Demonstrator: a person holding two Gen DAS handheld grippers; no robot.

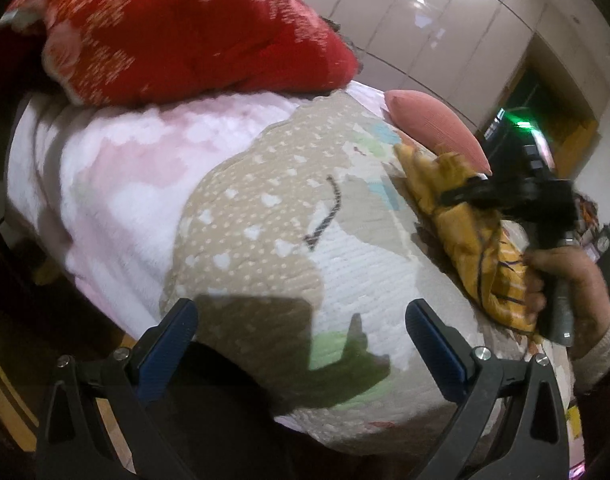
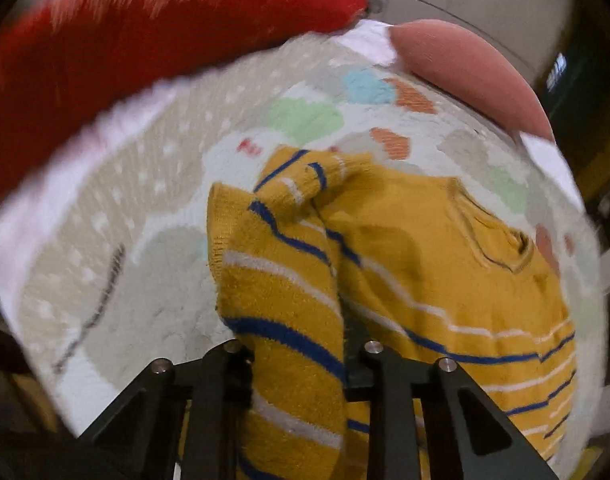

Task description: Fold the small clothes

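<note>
A small mustard-yellow sweater (image 2: 437, 264) with blue and white stripes lies bunched on the bed's patterned blanket (image 2: 145, 280). My right gripper (image 2: 301, 360) is shut on a fold of the sweater, which drapes over and between its jaws. In the left wrist view the sweater (image 1: 469, 236) shows at the right, with the right gripper (image 1: 465, 194) and the hand holding it. My left gripper (image 1: 301, 332) is open and empty, above the blanket (image 1: 289, 208) near its front edge, well left of the sweater.
A red quilt (image 1: 185, 28) is piled at the back of the bed. A pink pillow (image 1: 437, 128) lies behind the sweater. A pink fleece sheet (image 1: 105, 184) covers the left side. White wardrobe doors (image 1: 445, 12) stand behind the bed.
</note>
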